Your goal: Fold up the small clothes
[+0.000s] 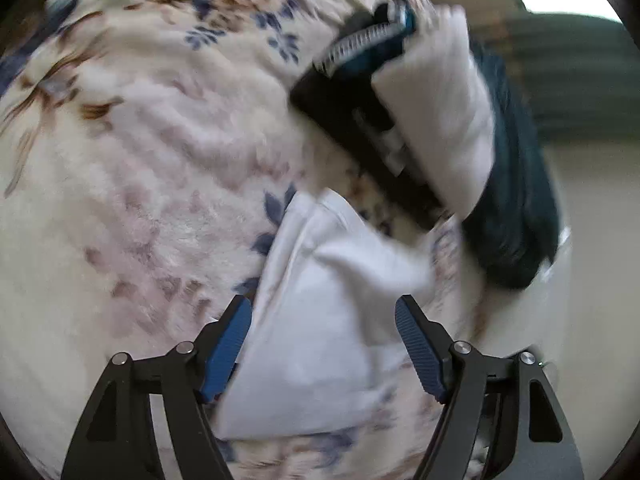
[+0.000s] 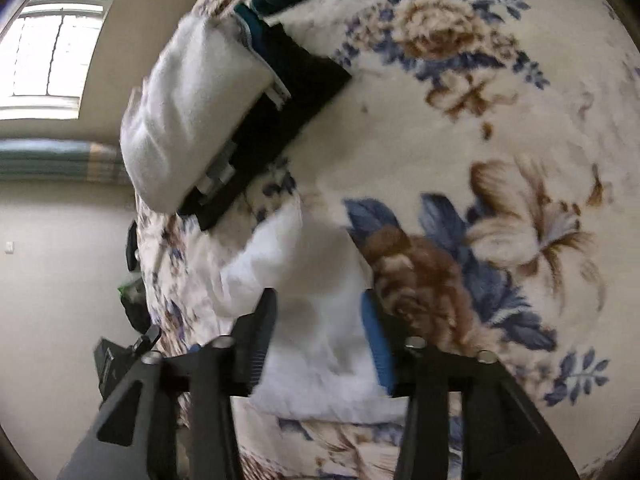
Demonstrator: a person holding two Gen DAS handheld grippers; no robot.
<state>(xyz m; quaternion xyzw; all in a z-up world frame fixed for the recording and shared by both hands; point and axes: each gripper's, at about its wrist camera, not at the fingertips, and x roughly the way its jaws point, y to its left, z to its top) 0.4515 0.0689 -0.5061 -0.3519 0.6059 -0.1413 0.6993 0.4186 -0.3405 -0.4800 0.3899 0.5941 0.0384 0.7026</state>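
A small white garment (image 1: 320,320) lies crumpled on a floral fleece blanket (image 1: 140,160). My left gripper (image 1: 324,312) is open, its blue-padded fingers (image 1: 228,348) on either side of the garment, just above it. In the right wrist view the same white garment (image 2: 316,312) sits between the fingers of my right gripper (image 2: 320,312), which is open and straddles it. Whether either gripper touches the cloth is blurred.
A stack of folded clothes, white (image 1: 440,112), black (image 1: 352,120) and dark teal (image 1: 512,200), lies beyond the garment near the bed's edge. It also shows in the right wrist view (image 2: 192,120). A beige wall (image 2: 60,260) and a window (image 2: 48,40) lie beyond the bed.
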